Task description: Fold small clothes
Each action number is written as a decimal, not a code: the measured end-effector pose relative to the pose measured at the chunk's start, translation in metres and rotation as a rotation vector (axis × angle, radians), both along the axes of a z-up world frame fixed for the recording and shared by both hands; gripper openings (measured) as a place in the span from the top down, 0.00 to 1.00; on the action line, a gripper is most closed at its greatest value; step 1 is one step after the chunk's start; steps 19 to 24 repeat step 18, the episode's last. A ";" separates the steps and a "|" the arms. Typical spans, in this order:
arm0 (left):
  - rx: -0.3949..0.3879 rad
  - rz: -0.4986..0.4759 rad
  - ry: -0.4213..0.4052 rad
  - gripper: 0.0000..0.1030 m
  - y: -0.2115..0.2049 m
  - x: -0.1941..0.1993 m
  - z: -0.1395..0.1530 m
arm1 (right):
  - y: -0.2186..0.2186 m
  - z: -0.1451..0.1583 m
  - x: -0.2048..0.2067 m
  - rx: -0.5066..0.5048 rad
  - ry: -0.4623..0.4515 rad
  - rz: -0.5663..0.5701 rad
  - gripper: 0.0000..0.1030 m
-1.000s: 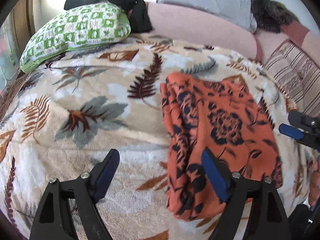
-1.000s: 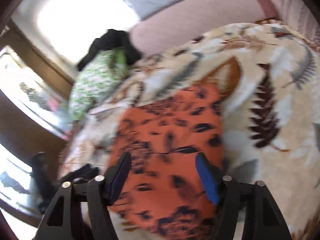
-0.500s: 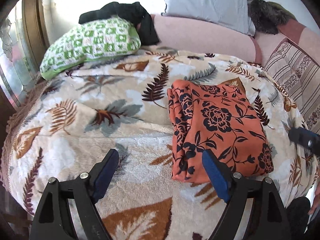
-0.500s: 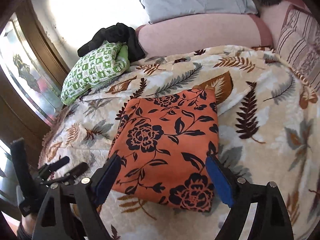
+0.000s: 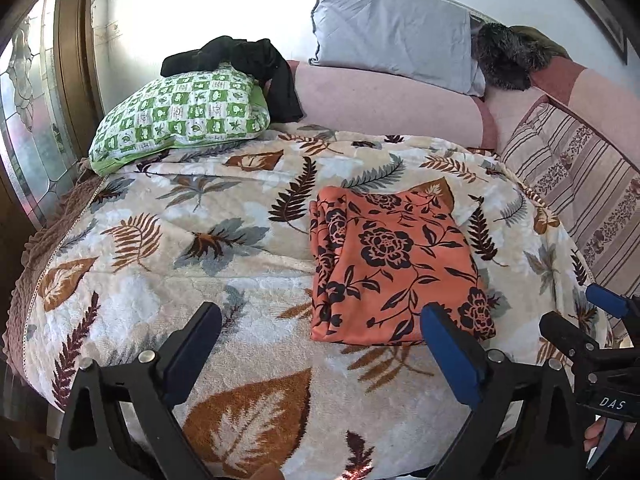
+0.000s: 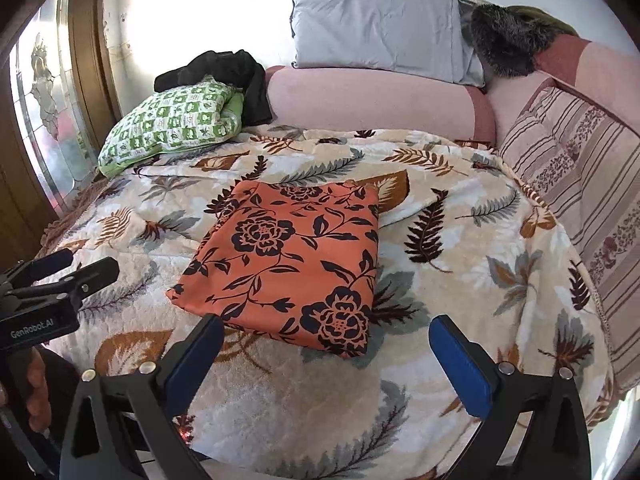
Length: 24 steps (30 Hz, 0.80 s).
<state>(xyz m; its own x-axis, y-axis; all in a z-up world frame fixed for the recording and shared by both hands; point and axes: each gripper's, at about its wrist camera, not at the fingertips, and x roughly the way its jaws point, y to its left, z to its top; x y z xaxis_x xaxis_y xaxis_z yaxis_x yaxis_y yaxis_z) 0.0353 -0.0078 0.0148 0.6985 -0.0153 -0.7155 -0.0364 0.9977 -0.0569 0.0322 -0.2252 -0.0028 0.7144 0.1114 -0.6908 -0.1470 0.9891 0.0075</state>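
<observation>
While folded, orange garment (image 6: 288, 264) lies beyond right tool (image 6: 326, 354) | untouched | jaws just widened

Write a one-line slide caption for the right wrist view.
Folded orange floral garment lies flat on leaf-print blanket, open right gripper empty.

White lettering "DAS" marks the black body of the right gripper (image 5: 600, 312) in the left wrist view; "GenRobot.AI" marks the left gripper (image 6: 76, 264) in the right wrist view.
</observation>
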 end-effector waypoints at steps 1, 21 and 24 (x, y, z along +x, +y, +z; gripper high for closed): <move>-0.004 -0.004 -0.001 0.04 -0.002 0.000 0.002 | -0.001 0.003 -0.001 -0.007 -0.008 -0.001 0.00; 0.031 -0.037 0.028 0.03 -0.022 0.025 -0.004 | -0.010 0.006 0.009 -0.037 0.008 0.014 0.00; 0.031 -0.037 0.028 0.03 -0.022 0.025 -0.004 | -0.010 0.006 0.009 -0.037 0.008 0.014 0.00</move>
